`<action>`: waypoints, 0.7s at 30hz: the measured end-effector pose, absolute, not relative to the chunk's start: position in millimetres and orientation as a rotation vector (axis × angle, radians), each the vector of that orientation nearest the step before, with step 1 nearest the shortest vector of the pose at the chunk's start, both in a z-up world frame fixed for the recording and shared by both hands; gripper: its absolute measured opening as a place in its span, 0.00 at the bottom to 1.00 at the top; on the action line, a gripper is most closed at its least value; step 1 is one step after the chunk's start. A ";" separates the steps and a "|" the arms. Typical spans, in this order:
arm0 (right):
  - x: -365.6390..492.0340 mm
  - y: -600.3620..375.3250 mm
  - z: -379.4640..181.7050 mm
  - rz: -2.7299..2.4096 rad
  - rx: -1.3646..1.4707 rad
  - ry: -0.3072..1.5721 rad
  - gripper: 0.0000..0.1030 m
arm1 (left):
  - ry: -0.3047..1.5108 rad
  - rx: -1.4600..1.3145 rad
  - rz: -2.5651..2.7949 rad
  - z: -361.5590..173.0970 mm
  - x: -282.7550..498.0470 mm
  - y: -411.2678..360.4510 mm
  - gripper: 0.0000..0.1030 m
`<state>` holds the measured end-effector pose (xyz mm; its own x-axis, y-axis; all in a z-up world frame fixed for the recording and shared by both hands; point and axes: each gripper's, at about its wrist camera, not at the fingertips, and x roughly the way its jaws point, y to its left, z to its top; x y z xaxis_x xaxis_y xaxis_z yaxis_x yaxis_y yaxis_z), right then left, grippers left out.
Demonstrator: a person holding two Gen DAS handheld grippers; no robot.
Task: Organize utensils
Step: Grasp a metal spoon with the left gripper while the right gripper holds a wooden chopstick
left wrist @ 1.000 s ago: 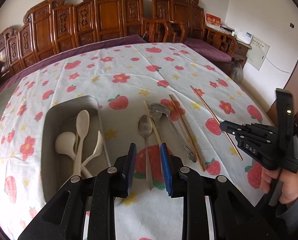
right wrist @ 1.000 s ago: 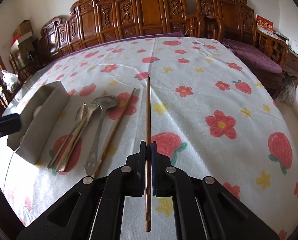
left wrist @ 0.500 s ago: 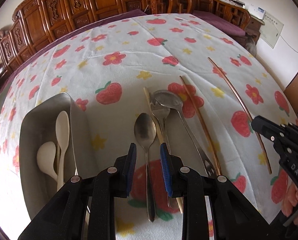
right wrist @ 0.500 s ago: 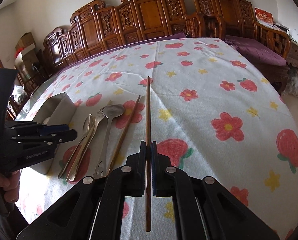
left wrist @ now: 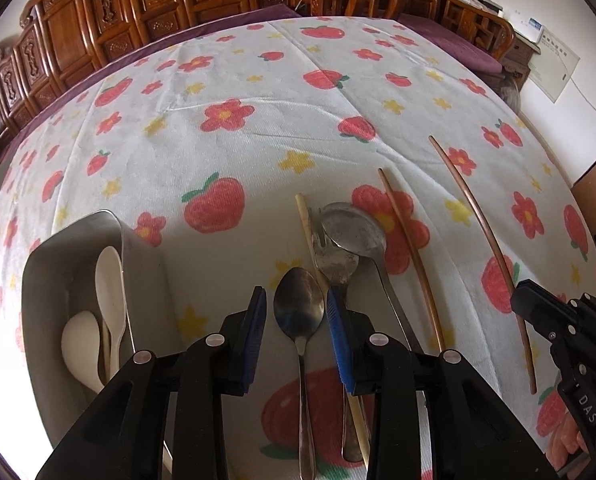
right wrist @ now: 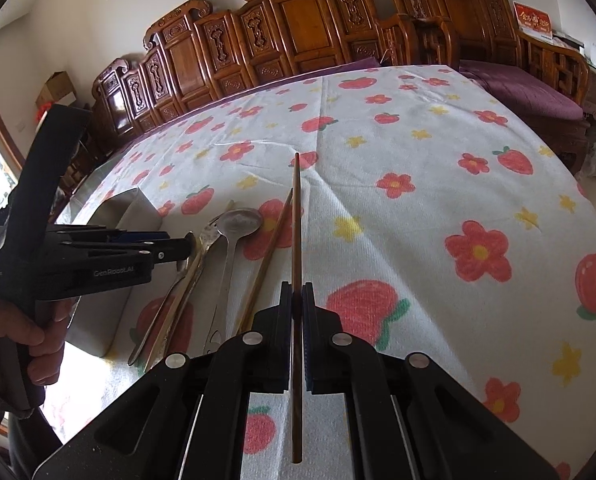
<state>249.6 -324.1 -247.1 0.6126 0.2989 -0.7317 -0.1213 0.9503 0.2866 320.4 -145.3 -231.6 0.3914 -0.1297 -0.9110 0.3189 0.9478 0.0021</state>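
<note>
While the left gripper (left wrist: 295,320) tilts steeply down over the table, its blue-padded jaws are opening, and the bowl of a small steel teaspoon (left wrist: 299,309) lies between them on the cloth, untouched. The right gripper (right wrist: 296,312) points down at a gentler slant with its jaws pressed tight on a long reddish-brown wooden chopstick (right wrist: 296,240), which runs straight out past the fingertips above the cloth. A bare hand (right wrist: 33,344) wraps the left gripper's black handle.

Just right of the teaspoon lie a pale bamboo chopstick (left wrist: 306,226), a worn steel fork (left wrist: 334,260), a larger steel spoon (left wrist: 354,230) and a second reddish-brown chopstick (left wrist: 412,260), all side by side. A rectangular steel tray (left wrist: 141,256) near the table's left edge holds white plastic spoons (left wrist: 109,284). The tablecloth (left wrist: 257,120) is white with red strawberries and flowers. Carved dark wooden benches (right wrist: 298,40) with purple cushions line the far edge, against a pale wall.
</note>
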 end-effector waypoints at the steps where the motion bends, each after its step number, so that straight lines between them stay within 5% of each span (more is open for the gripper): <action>1: 249.8 -324.6 -247.5 0.245 0.223 0.882 0.06 | 1.141 0.180 -0.292 -232.7 322.3 -145.5 0.29; 21: 253.2 -320.4 -251.1 0.273 0.260 0.900 0.06 | 1.151 0.104 -0.308 -230.6 318.2 -131.5 0.26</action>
<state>253.2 -320.4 -251.1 0.5916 0.3395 -0.7313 -0.1236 0.9345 0.3339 318.2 -131.5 -230.6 0.3705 -0.1865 -0.9099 0.2930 0.9531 -0.0760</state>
